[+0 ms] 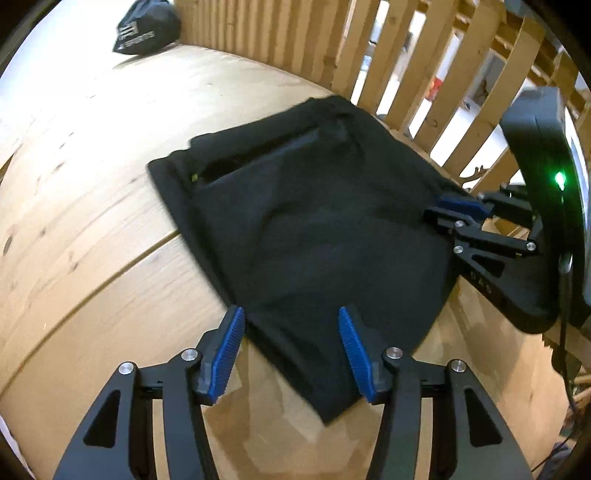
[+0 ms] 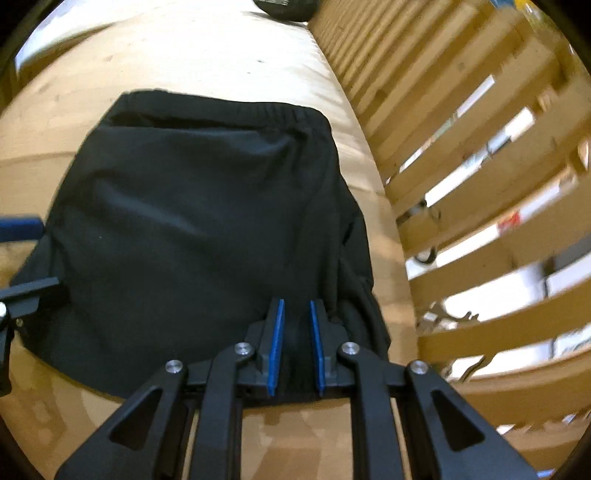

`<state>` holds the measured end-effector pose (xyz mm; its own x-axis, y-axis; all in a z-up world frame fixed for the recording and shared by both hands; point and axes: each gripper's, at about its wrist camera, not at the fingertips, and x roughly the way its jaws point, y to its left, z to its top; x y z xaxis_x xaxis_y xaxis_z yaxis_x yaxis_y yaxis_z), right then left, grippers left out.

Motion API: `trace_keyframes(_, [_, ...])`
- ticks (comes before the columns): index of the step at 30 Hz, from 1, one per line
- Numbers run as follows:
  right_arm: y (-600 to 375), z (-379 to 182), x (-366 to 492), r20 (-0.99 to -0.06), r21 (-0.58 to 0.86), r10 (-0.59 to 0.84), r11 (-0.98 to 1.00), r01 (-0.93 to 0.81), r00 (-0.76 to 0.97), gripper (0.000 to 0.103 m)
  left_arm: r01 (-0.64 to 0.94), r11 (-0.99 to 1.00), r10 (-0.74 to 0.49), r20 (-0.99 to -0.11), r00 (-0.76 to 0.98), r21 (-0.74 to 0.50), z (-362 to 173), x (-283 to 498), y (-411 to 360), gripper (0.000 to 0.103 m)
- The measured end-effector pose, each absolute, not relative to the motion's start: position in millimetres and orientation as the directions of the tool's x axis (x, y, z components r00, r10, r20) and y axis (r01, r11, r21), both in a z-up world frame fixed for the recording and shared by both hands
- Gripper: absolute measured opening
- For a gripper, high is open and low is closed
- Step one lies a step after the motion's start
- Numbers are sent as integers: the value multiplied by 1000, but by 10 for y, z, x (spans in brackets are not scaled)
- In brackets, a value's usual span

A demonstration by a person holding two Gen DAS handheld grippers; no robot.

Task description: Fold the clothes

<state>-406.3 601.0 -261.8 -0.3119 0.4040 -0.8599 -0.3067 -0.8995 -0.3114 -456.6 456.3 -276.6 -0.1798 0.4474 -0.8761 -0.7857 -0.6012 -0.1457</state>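
Observation:
Black shorts (image 1: 314, 221) lie flat on the wooden table (image 1: 92, 184), with the elastic waistband (image 2: 229, 109) at the far end. My left gripper (image 1: 290, 310) hovers open over the near corner of the shorts. Its blue pads (image 1: 231, 354) stand wide apart with the cloth lying loose beneath them. My right gripper (image 2: 296, 302) is shut on the near hem of the shorts (image 2: 184, 221), with black fabric bunched between its narrow-set pads (image 2: 275, 347). In the left wrist view the right gripper (image 1: 456, 208) sits at the garment's right edge.
A dark bundle with white print (image 1: 147, 29) rests at the table's far end. A wooden slatted railing (image 2: 480, 166) runs close along the right side of the table. Bare wood spreads to the left of the shorts.

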Motion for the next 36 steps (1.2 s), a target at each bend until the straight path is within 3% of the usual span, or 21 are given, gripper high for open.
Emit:
trace_keyframes(4, [6032, -2388, -3856, -884, -151, 289, -920, -361, -368, 15, -765, -625, 474, -854, -213, -156, -2493, -4531, 4414, 51])
trace_keyframes(8, [5837, -2149, -3589, -888, -93, 246, -923, -373, -388, 15, -750, -633, 527, -816, -237, -191, -2033, -4340, 4164, 51])
trace_keyframes(11, [5597, -1912, -3290, -863, -75, 247, -926, -371, -441, 15, -744, -635, 567, -779, -268, -206, -1536, -3992, 3582, 52])
trace_keyframes(15, [5275, -1515, -2792, -805, -40, 258, -922, -386, -535, 15, -749, -637, 609, -714, -346, -181, -1199, -3590, 3378, 57])
trace_keyframes(20, [4894, -1120, -2254, -755, -37, 273, -925, -377, -597, 30, -746, -641, 645, -654, -395, -181, -908, -3046, 3044, 64])
trace_keyframes(24, [4713, -892, -2004, -727, -77, 314, -921, -382, -611, 32, -756, -643, 634, -642, -431, -127, -767, -2739, 2992, 76])
trace_keyframes(31, [4371, -510, -1584, -684, -86, 331, -921, -379, -650, 33, -736, -665, 648, -589, -483, -128, -371, -2230, 2742, 77])
trace_keyframes(33, [4247, -409, -1456, -672, -81, 324, -926, -369, -665, 40, -720, -683, 640, -577, -508, -124, -252, -2080, 2619, 77])
trace_keyframes(36, [4070, -257, -1252, -656, -62, 306, -933, -355, -690, 41, -697, -706, 632, -556, -540, -124, -105, -1854, 2388, 79])
